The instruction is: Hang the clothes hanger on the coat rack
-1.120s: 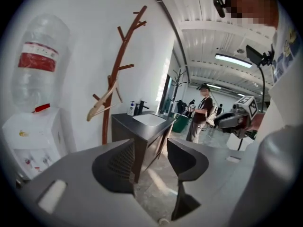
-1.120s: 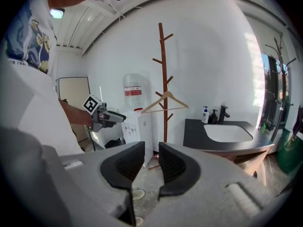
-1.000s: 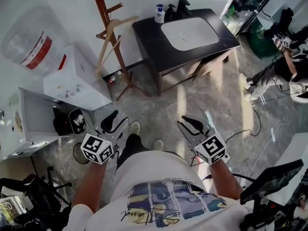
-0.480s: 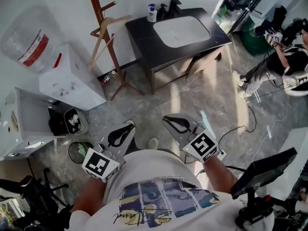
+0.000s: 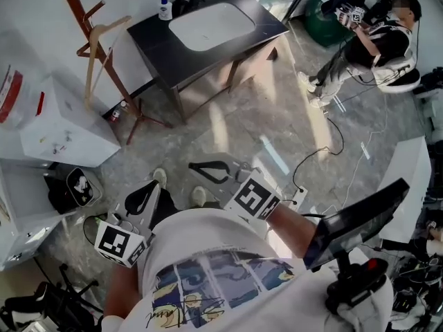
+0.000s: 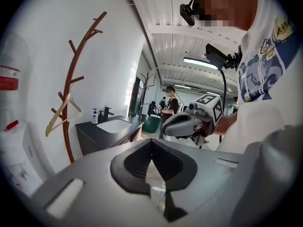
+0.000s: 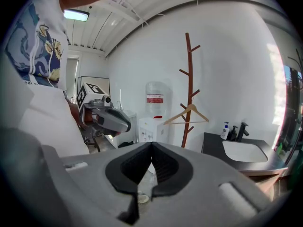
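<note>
The left hand-held gripper (image 6: 151,142) has its jaws together with nothing between them. The right hand-held gripper (image 7: 151,145) is likewise closed and empty. Both are held low and close to the person's body in the head view.

The pale wooden clothes hanger (image 7: 187,115) hangs on a side peg partway up the reddish-brown branching wooden coat rack (image 7: 190,79), so the hanging itself looks done. What is left, by my judgement, is a clean finish. To do that well, hold both hand-held grippers closed and near the body, well away from the rack's pegs and spread feet. Check that the hook sits fully over its peg and the hanger is not swinging.

The hanger is well apart from both hand-held grippers. It sits far off at the upper left in the head view, across open floor, beside the white water dispenser (image 7: 152,129) and the dark tabletop with a white basin (image 5: 187,47). In the left gripper view it lies off to the left of the jaws. In the right gripper view it sits above and a little right of them.
</note>
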{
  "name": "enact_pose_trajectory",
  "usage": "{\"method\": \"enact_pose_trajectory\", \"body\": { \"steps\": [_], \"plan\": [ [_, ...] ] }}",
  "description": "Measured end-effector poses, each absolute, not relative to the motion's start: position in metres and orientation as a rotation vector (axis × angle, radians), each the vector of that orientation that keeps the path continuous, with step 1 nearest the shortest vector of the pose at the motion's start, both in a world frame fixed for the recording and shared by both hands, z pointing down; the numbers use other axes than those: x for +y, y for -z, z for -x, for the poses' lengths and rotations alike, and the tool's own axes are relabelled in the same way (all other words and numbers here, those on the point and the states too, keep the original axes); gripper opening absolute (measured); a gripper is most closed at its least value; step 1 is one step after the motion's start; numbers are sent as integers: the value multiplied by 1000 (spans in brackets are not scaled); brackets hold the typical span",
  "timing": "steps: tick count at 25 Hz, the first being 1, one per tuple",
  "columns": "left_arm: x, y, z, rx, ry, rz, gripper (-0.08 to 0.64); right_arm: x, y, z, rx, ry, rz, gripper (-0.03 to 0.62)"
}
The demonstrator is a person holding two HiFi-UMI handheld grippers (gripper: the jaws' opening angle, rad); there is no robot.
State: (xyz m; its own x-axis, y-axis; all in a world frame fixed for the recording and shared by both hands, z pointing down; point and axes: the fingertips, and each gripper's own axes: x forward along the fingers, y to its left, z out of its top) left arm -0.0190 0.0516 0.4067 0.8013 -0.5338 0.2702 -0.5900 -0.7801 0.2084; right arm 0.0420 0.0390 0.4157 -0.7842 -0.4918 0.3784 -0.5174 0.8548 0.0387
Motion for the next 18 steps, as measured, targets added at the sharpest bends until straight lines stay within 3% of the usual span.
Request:
{"method": "enact_pose_trajectory", "body": {
  "steps": [18],
  "plan": [
    [33, -412, 20, -869, -301, -2697, 3, 30, -419, -39, -2639, -105, -733, 2]
  ]
}}
